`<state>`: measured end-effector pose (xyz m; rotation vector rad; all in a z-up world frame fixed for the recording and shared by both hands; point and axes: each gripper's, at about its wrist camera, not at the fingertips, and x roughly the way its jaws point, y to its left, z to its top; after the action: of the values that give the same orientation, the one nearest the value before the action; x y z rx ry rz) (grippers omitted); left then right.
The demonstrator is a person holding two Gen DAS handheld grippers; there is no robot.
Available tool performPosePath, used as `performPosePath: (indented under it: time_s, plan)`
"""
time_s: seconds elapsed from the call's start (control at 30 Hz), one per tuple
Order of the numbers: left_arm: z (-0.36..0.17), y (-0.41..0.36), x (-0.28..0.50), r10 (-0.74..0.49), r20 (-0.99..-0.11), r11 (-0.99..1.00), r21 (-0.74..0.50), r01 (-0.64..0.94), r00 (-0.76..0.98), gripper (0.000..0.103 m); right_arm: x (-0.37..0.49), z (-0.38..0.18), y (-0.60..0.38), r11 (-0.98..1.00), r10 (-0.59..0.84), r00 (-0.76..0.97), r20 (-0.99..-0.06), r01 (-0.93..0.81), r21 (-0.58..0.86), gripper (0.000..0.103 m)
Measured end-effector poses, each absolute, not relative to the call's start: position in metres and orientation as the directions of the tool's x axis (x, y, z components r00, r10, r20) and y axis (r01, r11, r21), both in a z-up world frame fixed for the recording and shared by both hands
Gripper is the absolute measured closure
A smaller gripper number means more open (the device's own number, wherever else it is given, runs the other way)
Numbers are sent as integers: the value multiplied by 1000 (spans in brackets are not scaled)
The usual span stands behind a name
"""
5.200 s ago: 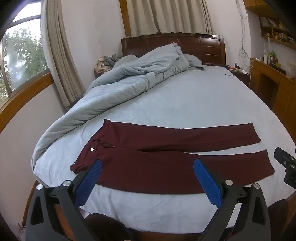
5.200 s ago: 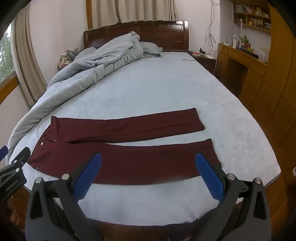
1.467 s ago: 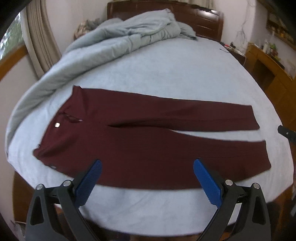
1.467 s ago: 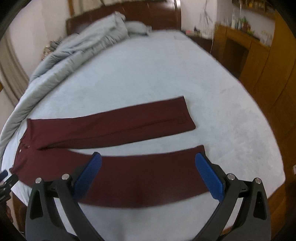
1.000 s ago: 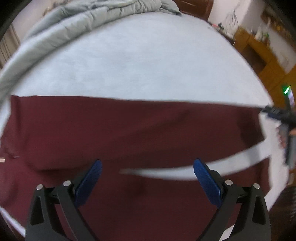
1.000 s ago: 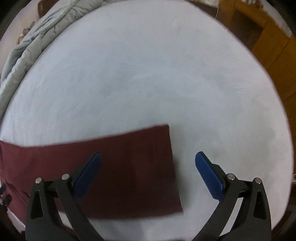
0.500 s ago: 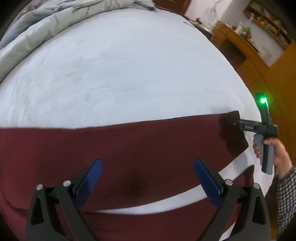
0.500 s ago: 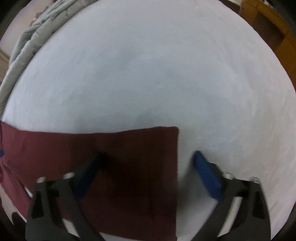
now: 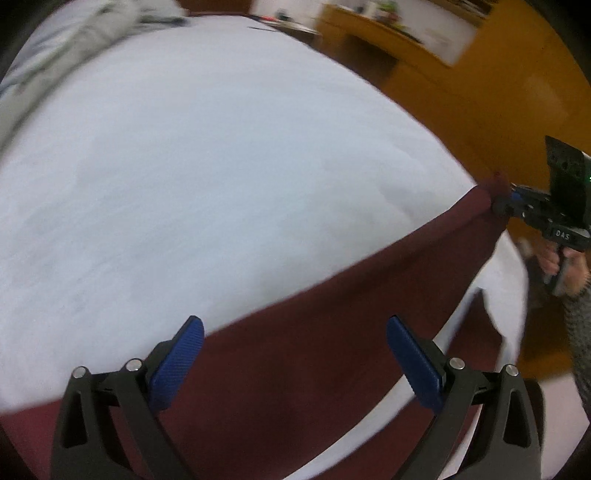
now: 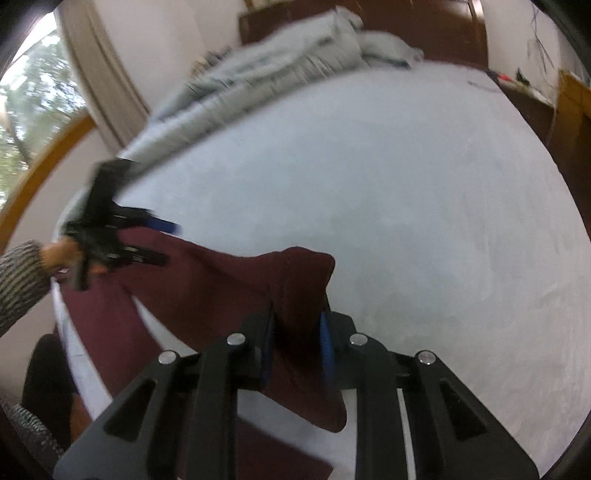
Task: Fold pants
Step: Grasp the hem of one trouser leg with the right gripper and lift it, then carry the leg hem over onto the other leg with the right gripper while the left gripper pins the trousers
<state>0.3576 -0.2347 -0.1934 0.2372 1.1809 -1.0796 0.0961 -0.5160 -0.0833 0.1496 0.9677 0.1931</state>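
Note:
The maroon pants (image 9: pixel 332 332) lie on the pale blue bed (image 9: pixel 221 166). In the right wrist view my right gripper (image 10: pixel 297 343) is shut on the hem of the far leg (image 10: pixel 299 295) and lifts it off the sheet. It also shows in the left wrist view (image 9: pixel 504 203), pinching the hem corner at the right. My left gripper (image 9: pixel 295 354) is open over the far leg, its blue pads (image 9: pixel 177 358) wide apart. It shows too in the right wrist view (image 10: pixel 162 240), open above the leg.
A grey duvet (image 10: pixel 277 62) is bunched along the far left of the bed by the dark headboard (image 10: pixel 424 29). Wooden cabinets (image 9: pixel 480 92) stand close to the bed's right side. A curtain (image 10: pixel 99 74) and window are on the left.
My right gripper has closed on the far leg's hem and raised it. My left gripper has swung right along the leg and stays open.

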Motion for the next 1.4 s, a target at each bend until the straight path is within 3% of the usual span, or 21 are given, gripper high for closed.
performPosePath:
  time_s: [0.17, 0.3, 0.37, 0.4, 0.43, 0.53, 0.67, 0.77, 0.87, 1.0, 1.1, 1.17, 1.23, 1.4]
  plan:
    - [-198, -258, 366, -568, -769, 342, -545, 766, -293, 4, 94, -67, -523, 966, 257, 585, -769, -140, 216, 84]
    - [-211, -267, 364, -461, -803, 325, -549, 770, -378, 5, 88, -60, -522, 963, 269, 610, -746, -156, 219, 84]
    - [-213, -264, 362, -420, -817, 322, -541, 777, -395, 29, 86, -61, -524, 963, 267, 623, -735, -147, 225, 84]
    - [-211, -261, 359, -392, -847, 325, -492, 808, -358, 65, 86, -61, -525, 962, 271, 628, -729, -145, 232, 84]
    - [-210, -259, 358, -374, -871, 333, -447, 830, -319, 77, 86, -61, -523, 961, 272, 632, -725, -144, 235, 84]
    - [-194, -252, 358, -421, -875, 369, -406, 836, -240, 88, 81, -62, -522, 966, 251, 646, -721, -128, 222, 84]
    - [-145, -231, 325, -483, -876, 431, -233, 872, 4, 89, 63, -65, -527, 969, 233, 668, -707, -93, 230, 83]
    - [-115, -223, 253, -440, -875, 470, -31, 882, 204, 88, 39, -72, -520, 973, 216, 677, -704, -92, 211, 82]
    - [-129, -219, 207, -383, -890, 478, 39, 877, 248, 88, 9, -96, -504, 985, 168, 641, -748, -87, 147, 81]
    - [-187, -224, 137, -307, -909, 442, 128, 888, 284, 89, -29, -155, -488, 987, 157, 507, -847, -59, 148, 78]
    - [-227, -217, 124, -265, -912, 459, 166, 873, 313, 88, -55, -180, -479, 985, 166, 418, -893, -26, 171, 64]
    - [-232, -214, 123, -292, -890, 478, 182, 859, 350, 88, -68, -178, -477, 983, 169, 412, -896, -2, 185, 44]
    - [-231, -213, 125, -299, -882, 500, 181, 847, 365, 87, -80, -171, -479, 970, 206, 398, -894, 36, 239, 35]
    - [-232, -221, 126, -292, -879, 507, 193, 840, 378, 86, -86, -163, -490, 836, 404, 372, -836, 220, 502, 34]
